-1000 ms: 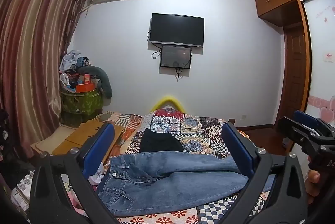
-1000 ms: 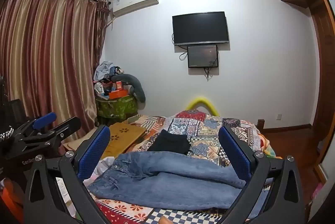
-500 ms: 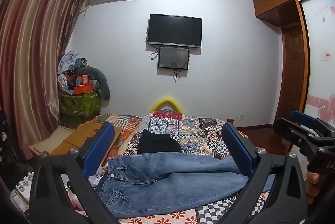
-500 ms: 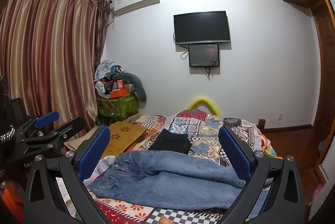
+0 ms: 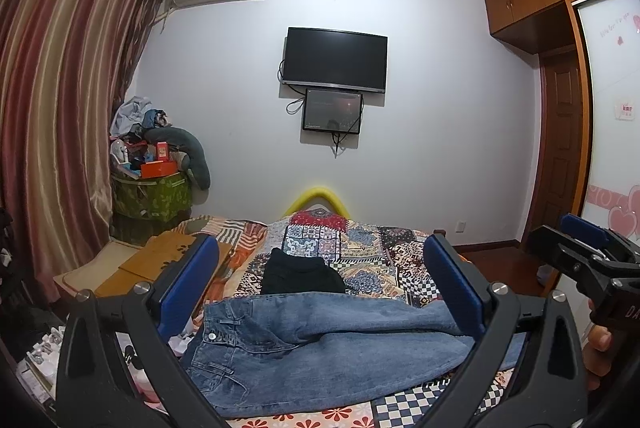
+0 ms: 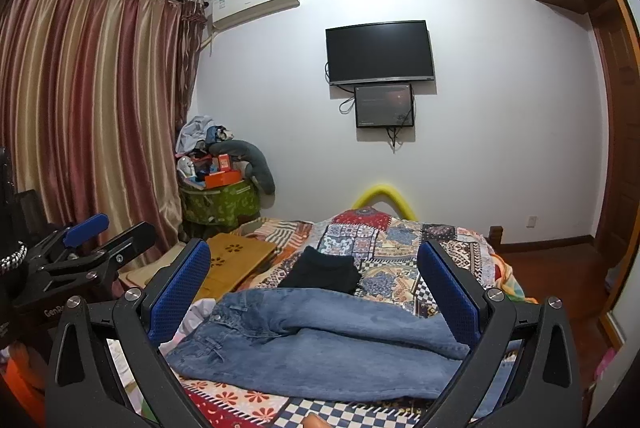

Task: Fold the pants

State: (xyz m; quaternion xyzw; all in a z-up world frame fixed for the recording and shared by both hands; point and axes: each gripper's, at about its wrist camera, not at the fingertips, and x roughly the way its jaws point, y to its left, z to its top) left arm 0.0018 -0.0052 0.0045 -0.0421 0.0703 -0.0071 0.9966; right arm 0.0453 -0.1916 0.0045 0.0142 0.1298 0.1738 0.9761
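Blue jeans lie across the near end of the bed, waistband to the left, one leg laid over the other. My left gripper hangs open above and in front of them, nothing between its blue pads. My right gripper is open too, at about the same height, and shows at the right edge of the left wrist view. The left gripper appears at the left of the right wrist view. Neither touches the jeans.
A folded black garment lies behind the jeans on the patchwork bedspread. A wooden board sits left of the bed, a green bin piled with clutter by the curtain. A TV hangs on the far wall.
Both views have shifted slightly; the scene sits a little lower and left in the left wrist view. The jeans have not moved and both grippers stay open.
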